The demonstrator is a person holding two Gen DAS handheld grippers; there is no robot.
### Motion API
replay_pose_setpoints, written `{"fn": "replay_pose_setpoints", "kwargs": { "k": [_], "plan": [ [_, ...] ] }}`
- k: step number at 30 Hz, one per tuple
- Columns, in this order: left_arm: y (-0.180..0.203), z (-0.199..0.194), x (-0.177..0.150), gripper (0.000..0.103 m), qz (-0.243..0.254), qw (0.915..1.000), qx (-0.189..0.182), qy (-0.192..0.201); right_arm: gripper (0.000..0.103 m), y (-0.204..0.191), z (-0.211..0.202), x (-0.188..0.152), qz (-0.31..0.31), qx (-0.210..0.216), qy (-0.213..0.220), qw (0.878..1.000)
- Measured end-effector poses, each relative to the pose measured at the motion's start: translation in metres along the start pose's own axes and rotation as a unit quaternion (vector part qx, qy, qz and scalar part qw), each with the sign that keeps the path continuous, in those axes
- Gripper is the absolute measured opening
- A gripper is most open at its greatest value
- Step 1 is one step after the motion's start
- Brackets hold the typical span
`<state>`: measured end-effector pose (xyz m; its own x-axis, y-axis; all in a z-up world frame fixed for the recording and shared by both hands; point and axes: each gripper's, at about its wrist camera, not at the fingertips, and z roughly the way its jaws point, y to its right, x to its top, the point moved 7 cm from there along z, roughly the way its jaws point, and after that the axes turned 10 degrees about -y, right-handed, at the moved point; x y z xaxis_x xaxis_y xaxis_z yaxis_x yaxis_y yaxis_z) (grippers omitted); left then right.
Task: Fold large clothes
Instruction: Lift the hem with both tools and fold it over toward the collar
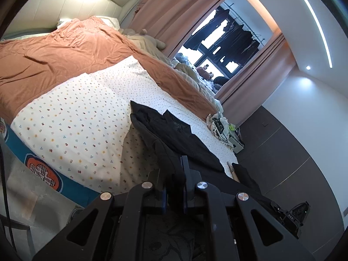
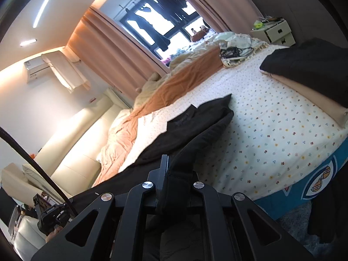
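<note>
A large black garment (image 1: pixel 174 130) lies partly on the flower-dotted white sheet (image 1: pixel 76 117) of the bed and is lifted at its near edge. My left gripper (image 1: pixel 175 171) is shut on a fold of its black cloth. In the right wrist view the same garment (image 2: pixel 195 126) stretches from the sheet (image 2: pixel 271 119) toward me, and my right gripper (image 2: pixel 174 174) is shut on a thick bunch of it. The other gripper (image 2: pixel 52 217) shows at the lower left of the right wrist view, and at the lower right of the left wrist view (image 1: pixel 289 217).
An orange blanket (image 1: pixel 65 50) covers the far half of the bed. A folded black and beige pile (image 2: pixel 308 74) sits on the sheet's right side. Cables and clutter (image 2: pixel 235 52) lie by a white bedside drawer unit (image 2: pixel 276 32). Curtains and a window stand beyond.
</note>
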<state>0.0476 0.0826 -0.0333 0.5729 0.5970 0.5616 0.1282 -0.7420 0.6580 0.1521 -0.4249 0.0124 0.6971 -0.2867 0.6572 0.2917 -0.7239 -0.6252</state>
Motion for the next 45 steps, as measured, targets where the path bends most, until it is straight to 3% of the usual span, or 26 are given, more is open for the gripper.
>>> {"fn": "replay_pose_setpoints", "kwargs": {
  "k": [13, 21, 29, 36, 45],
  "plan": [
    [0.031, -0.057, 0.003, 0.012, 0.02, 0.9985, -0.026, 0.043, 0.004, -0.013, -0.028, -0.001, -0.02, 0.035, 0.03, 0.999],
    [0.046, -0.062, 0.019, 0.012, 0.031, 0.9969, -0.041, 0.059, 0.004, -0.011, -0.018, 0.015, -0.035, 0.039, 0.041, 0.998],
    [0.058, -0.031, 0.055, 0.012, 0.036, 0.9965, -0.042, 0.062, 0.004, 0.002, 0.01, 0.047, -0.027, 0.036, 0.041, 0.998],
    [0.064, 0.013, 0.099, 0.012, 0.036, 0.9966, -0.033, 0.066, 0.004, 0.012, 0.048, 0.096, -0.007, 0.033, 0.039, 0.999],
    [0.055, 0.081, 0.161, 0.012, 0.024, 0.9977, -0.012, 0.063, 0.004, 0.018, 0.124, 0.159, 0.017, 0.04, 0.042, 0.998]
  ]
}}
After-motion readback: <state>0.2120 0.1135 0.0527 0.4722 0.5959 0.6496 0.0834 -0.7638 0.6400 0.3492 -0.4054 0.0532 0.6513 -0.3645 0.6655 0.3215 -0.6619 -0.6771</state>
